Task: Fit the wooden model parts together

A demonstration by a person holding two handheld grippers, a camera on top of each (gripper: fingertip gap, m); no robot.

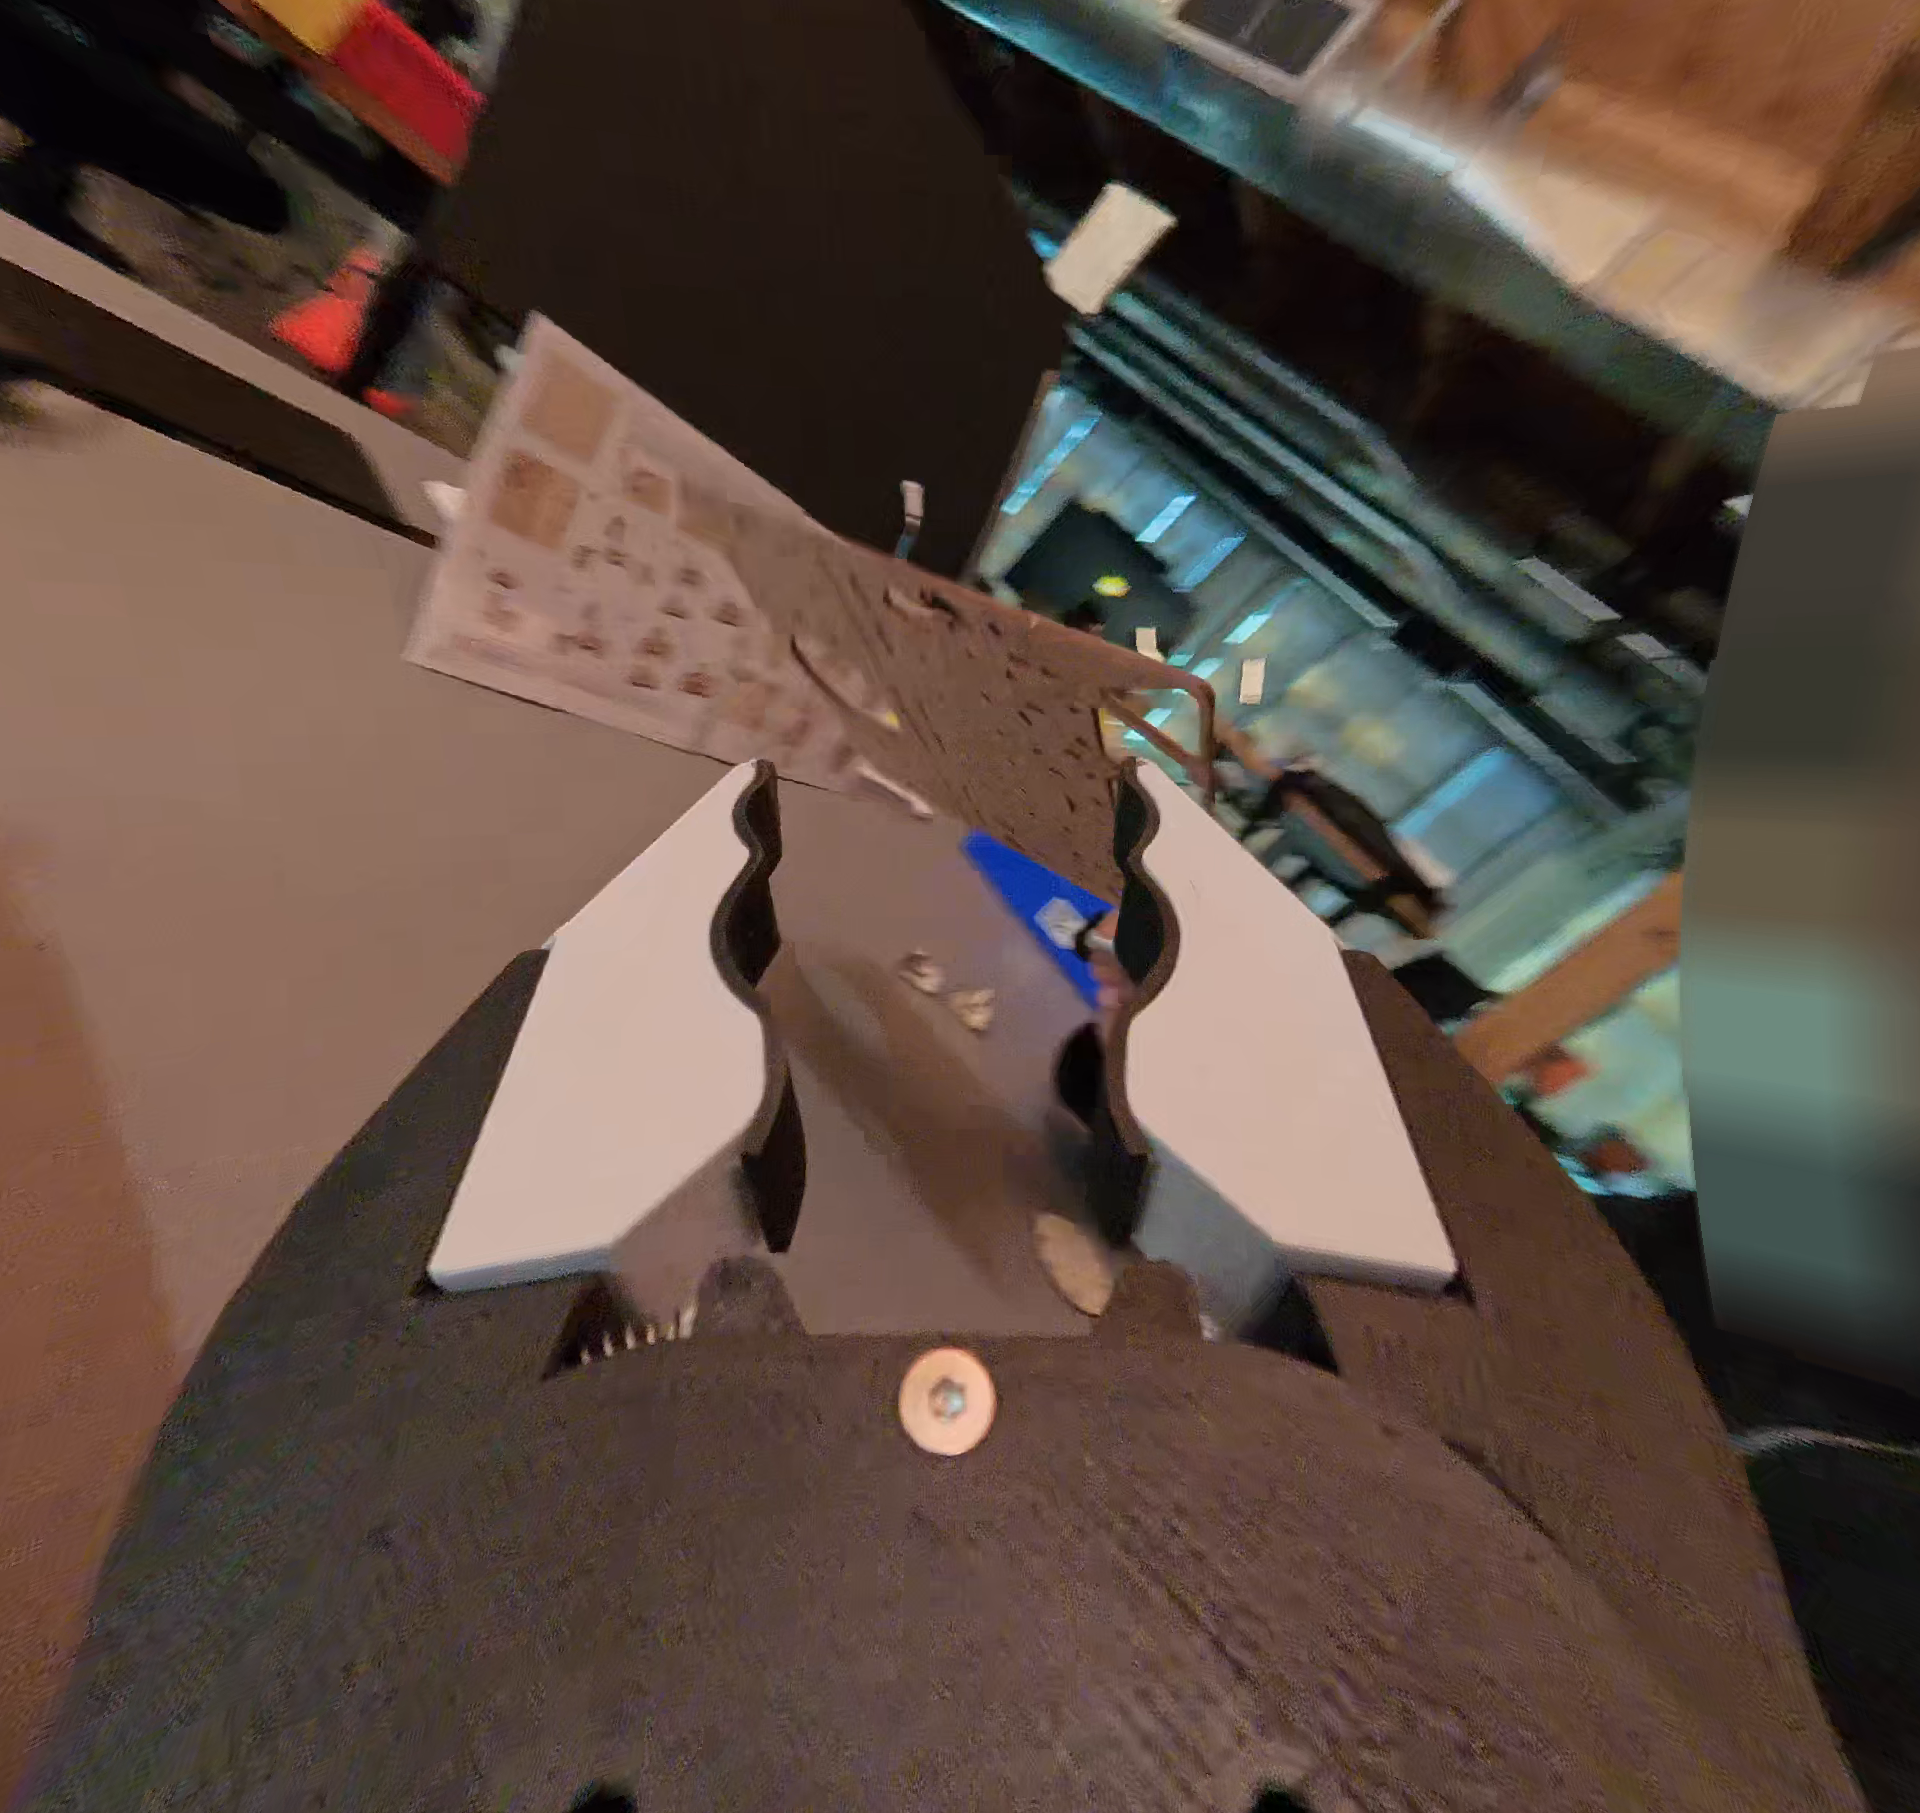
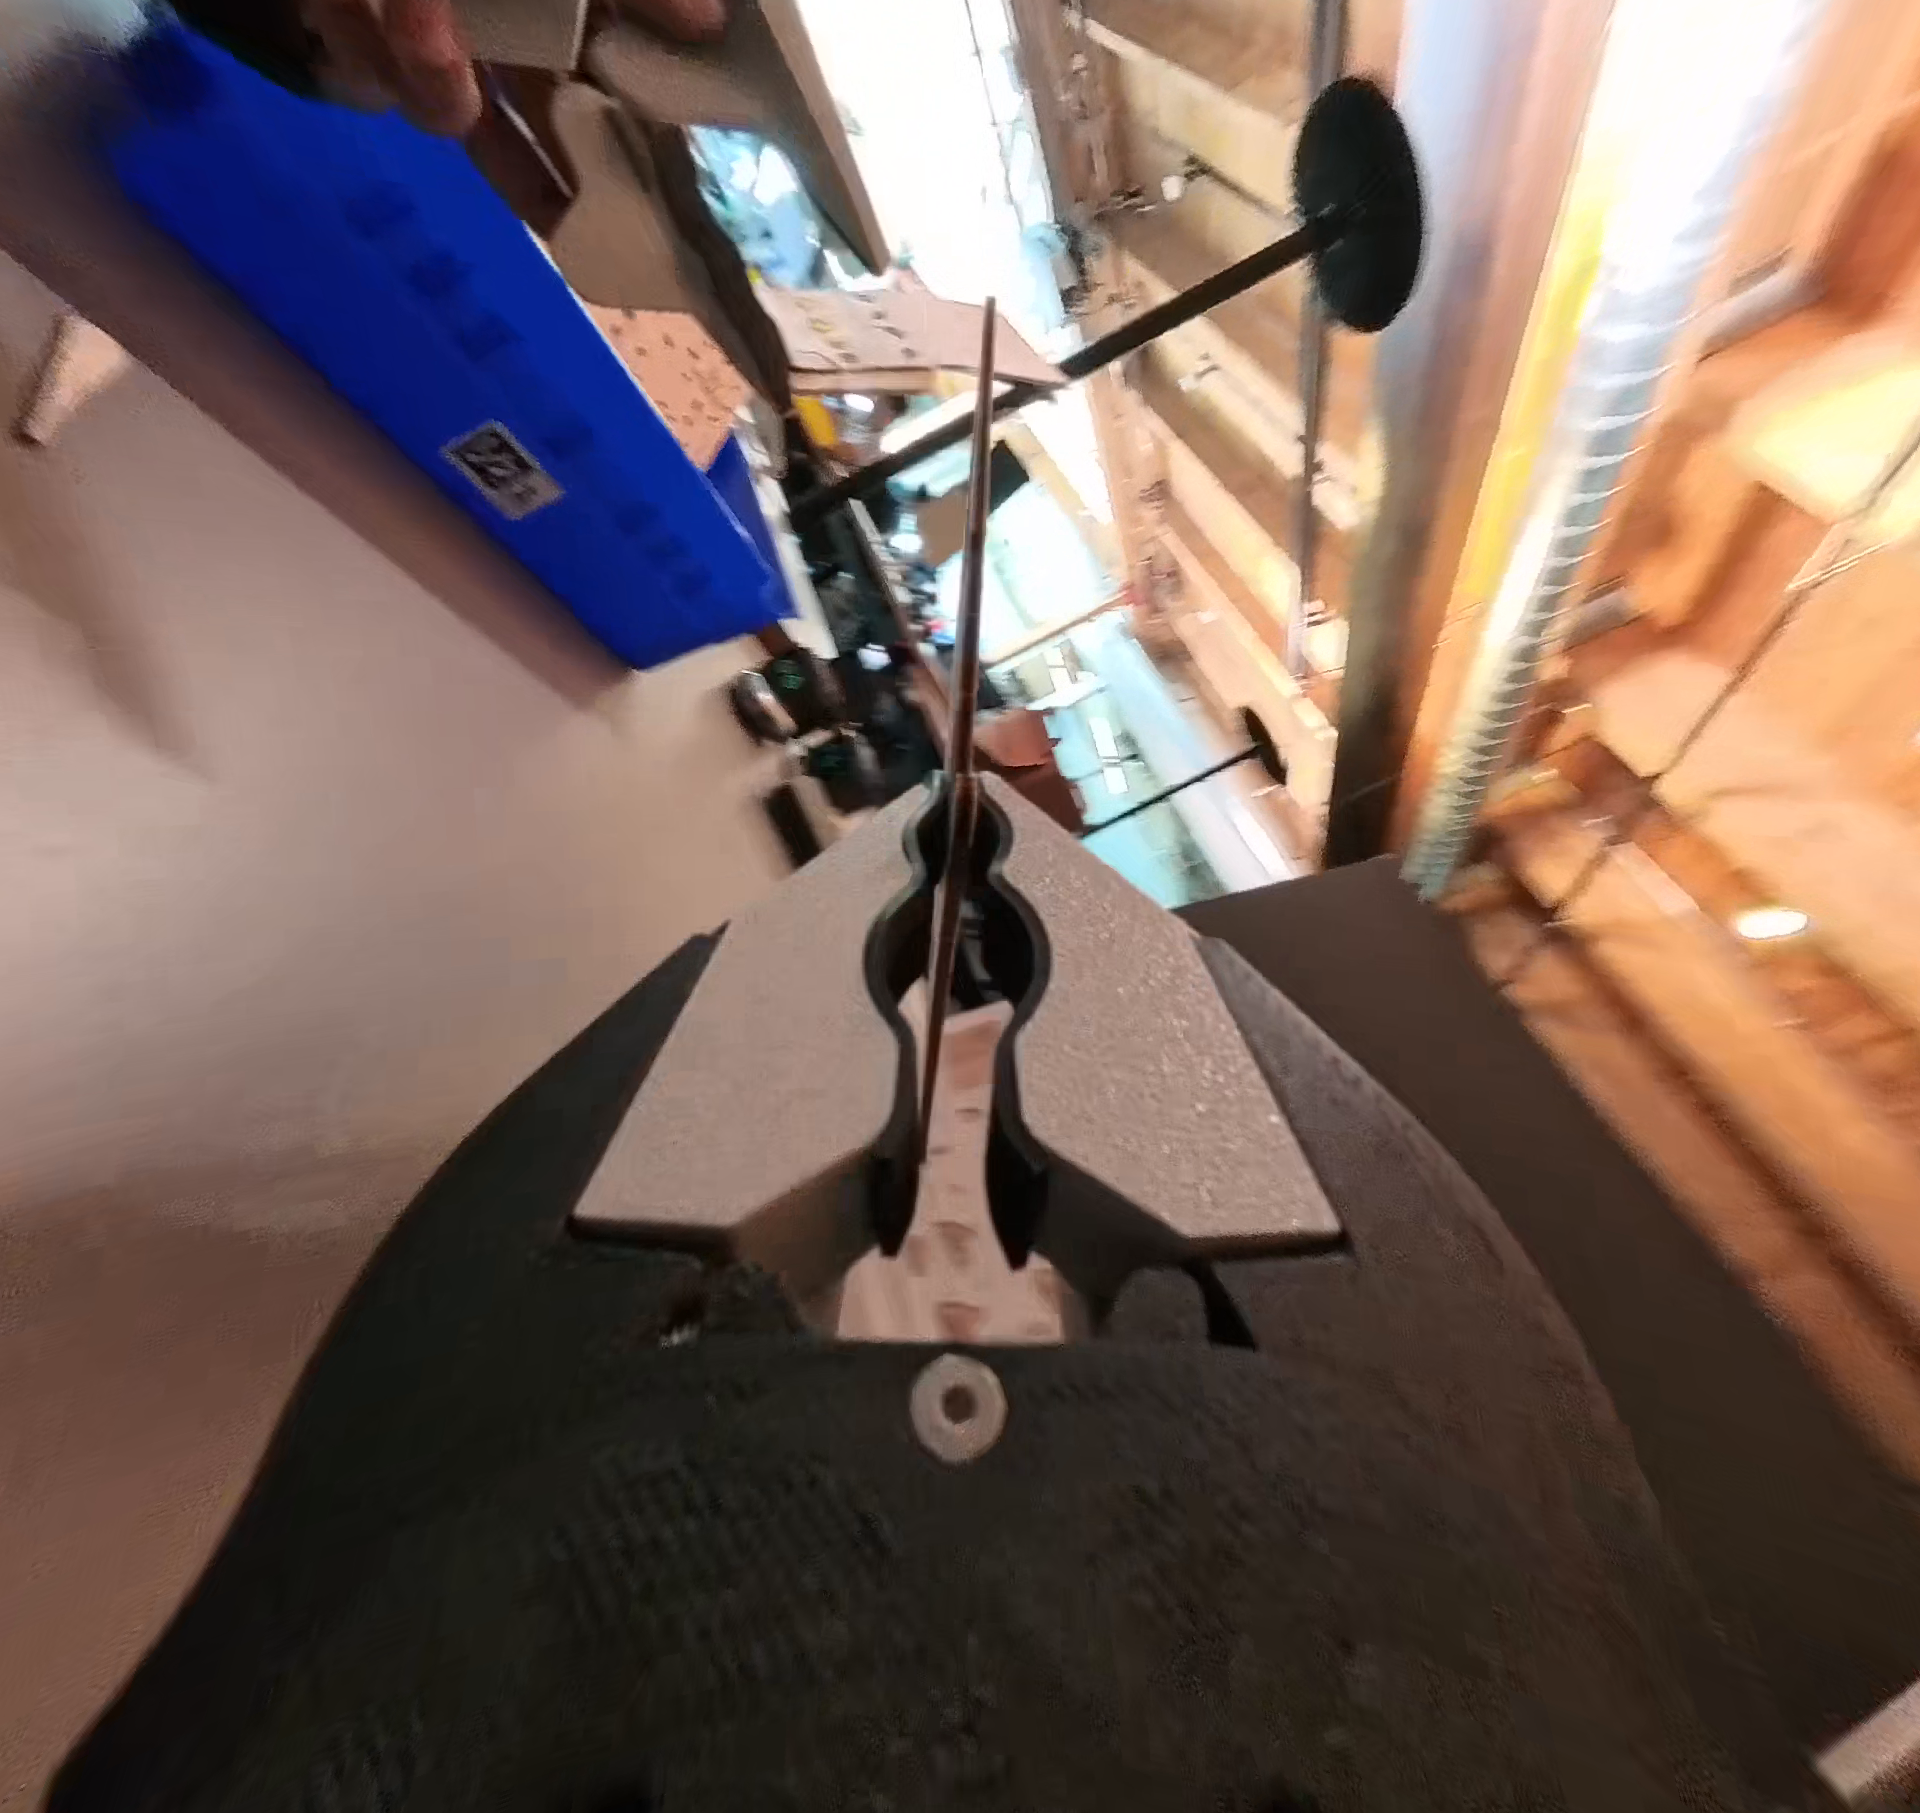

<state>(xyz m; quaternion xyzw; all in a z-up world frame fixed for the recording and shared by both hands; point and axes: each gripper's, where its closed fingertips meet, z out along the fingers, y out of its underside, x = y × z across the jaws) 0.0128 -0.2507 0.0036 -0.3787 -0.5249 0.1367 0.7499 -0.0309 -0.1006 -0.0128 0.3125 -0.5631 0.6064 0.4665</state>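
Note:
My left gripper (image 1: 945, 776) is open above the grey table (image 1: 260, 724), with nothing between its pads. Just past its fingertips hangs a thin printed sheet (image 1: 644, 568) with small pictures, lifted off the table and tilted. My right gripper (image 2: 964, 787) is shut on a thin sheet (image 2: 971, 568), which I see edge-on as a dark line rising from between the pads. Both views are blurred by motion.
A blue bin (image 1: 1029, 890) stands on the table beyond the left gripper and also shows in the right wrist view (image 2: 416, 309). Small metal pieces (image 1: 945, 984) lie on the table. A hand (image 2: 416, 28) holds cardboard above the bin. A black panel (image 1: 748, 153) stands behind. About 15 cm separates my left fingertips from my right.

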